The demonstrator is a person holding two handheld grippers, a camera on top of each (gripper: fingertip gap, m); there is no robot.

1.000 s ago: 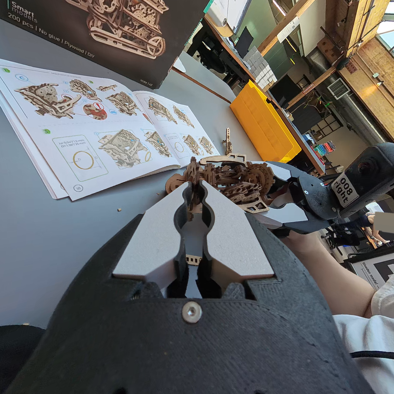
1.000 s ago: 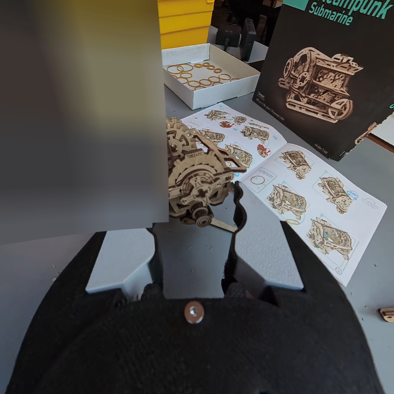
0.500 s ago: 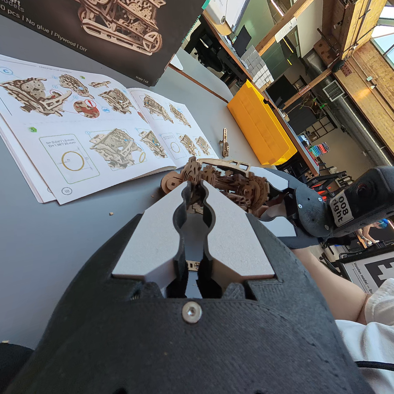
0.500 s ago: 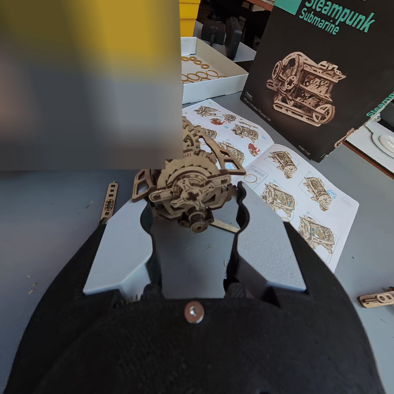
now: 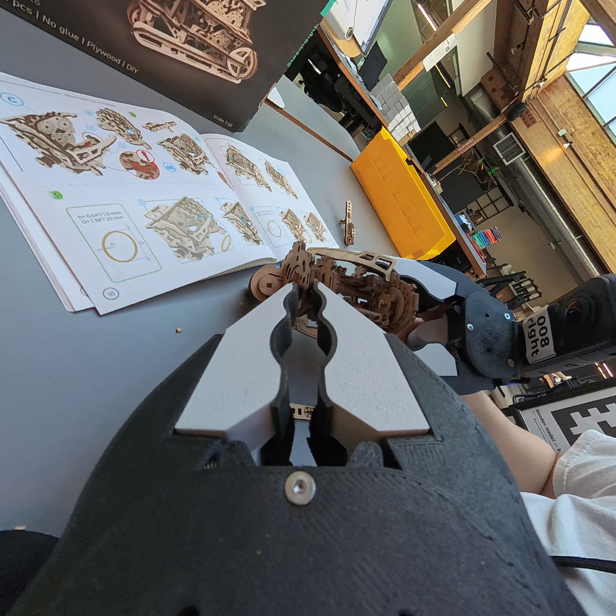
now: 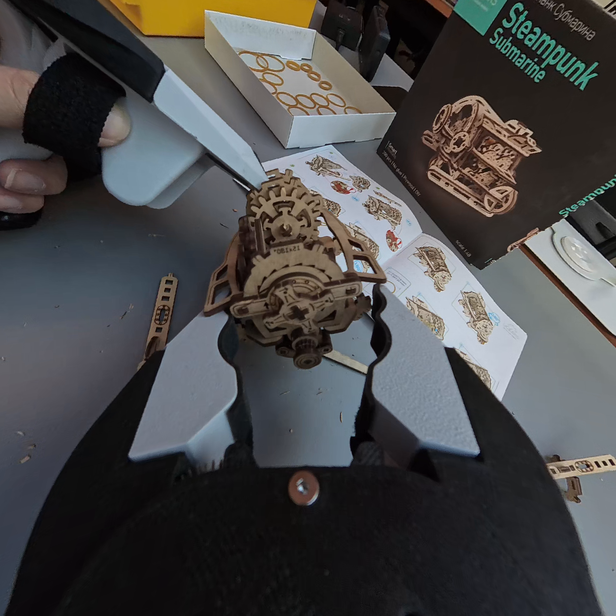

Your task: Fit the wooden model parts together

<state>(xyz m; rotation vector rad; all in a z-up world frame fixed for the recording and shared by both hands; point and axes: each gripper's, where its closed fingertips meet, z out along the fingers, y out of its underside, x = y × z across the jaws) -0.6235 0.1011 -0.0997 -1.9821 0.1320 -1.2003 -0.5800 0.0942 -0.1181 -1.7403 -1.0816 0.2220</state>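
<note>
On the grey desk (image 6: 83,283), strewn with wood chips, the wooden model (image 6: 286,286) is pinched by the left tongs (image 5: 304,290); the right tongs (image 6: 301,320) gape around it. Far behind, a yellow bin (image 5: 400,196) and workshop beams.

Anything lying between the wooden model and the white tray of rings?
In the right wrist view, the left gripper reaches in between the wooden model and the white tray; the open instruction booklet lies beside that stretch.

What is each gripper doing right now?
Left gripper: shut on the wooden model.
Right gripper: open, jaws straddling the model's end, not clamped.
</note>
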